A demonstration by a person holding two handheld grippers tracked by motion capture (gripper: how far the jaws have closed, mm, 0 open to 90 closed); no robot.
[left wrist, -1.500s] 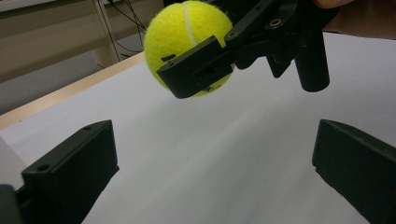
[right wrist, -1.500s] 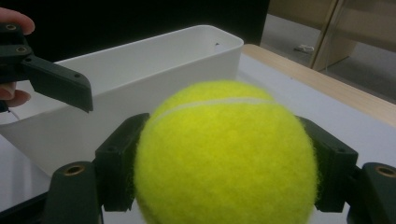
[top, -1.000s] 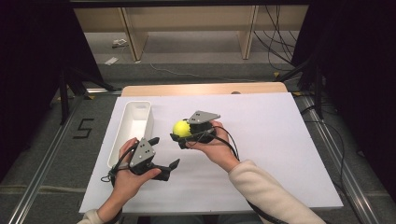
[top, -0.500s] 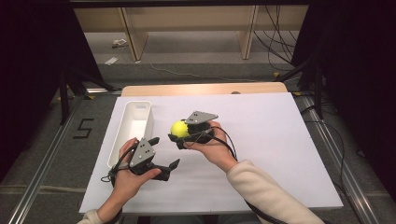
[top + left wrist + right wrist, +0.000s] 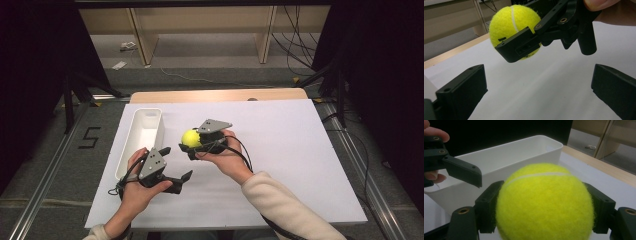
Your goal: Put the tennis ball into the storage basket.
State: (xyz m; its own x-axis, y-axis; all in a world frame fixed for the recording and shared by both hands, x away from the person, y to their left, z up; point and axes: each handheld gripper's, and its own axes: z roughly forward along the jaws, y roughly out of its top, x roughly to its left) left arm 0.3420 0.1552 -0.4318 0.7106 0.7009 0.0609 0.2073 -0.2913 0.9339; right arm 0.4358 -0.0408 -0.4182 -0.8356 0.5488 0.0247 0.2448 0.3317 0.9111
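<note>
Tennis ball, yellow, white seam; a small black printed mark on it, too small to read. Clamped between jaws of right hand-held gripper, held above white table, just right of white bin. Left hand-held gripper near, jaws spread, holding nothing. Floor marking "5".

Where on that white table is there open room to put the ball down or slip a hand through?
The white table is bare to the right of the right tool holding the tennis ball, and along the far edge. It is crowded at the left, where the white bin and left tool sit close together.
</note>
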